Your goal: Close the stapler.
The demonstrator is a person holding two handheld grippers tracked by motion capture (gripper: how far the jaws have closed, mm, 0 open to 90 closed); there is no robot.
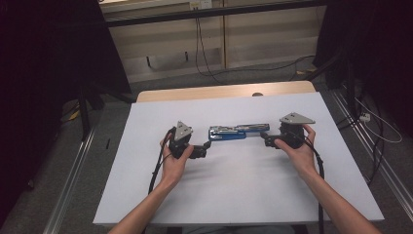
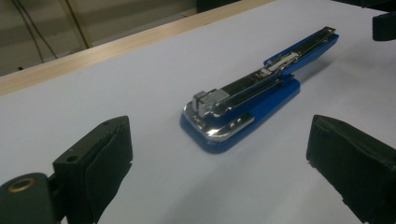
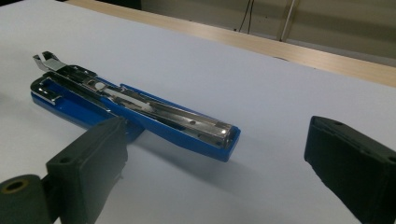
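Two bare forearms come up from the near edge of the white-topped counter point(image 1: 234, 195), each hand holding a black two-jaw claw. Left claw point(image 1: 207, 147) points right, its jaws spread wide with nothing between them; in the left gripper view the pads stand well apart on either side of open counter. Right claw point(image 1: 265, 138) points left, jaws likewise spread and holding nothing. Between the two claws lies the long blue stapler with a chrome metal top point(image 1: 237, 131), flat on the counter, opened out lengthwise, one end near each claw but touched by neither. Nothing else sits on the counter around it. Beyond runs the counter's pale wooden far edge point(image 1: 224, 91), then black cables point(image 1: 199, 48) hanging by a beige wall.
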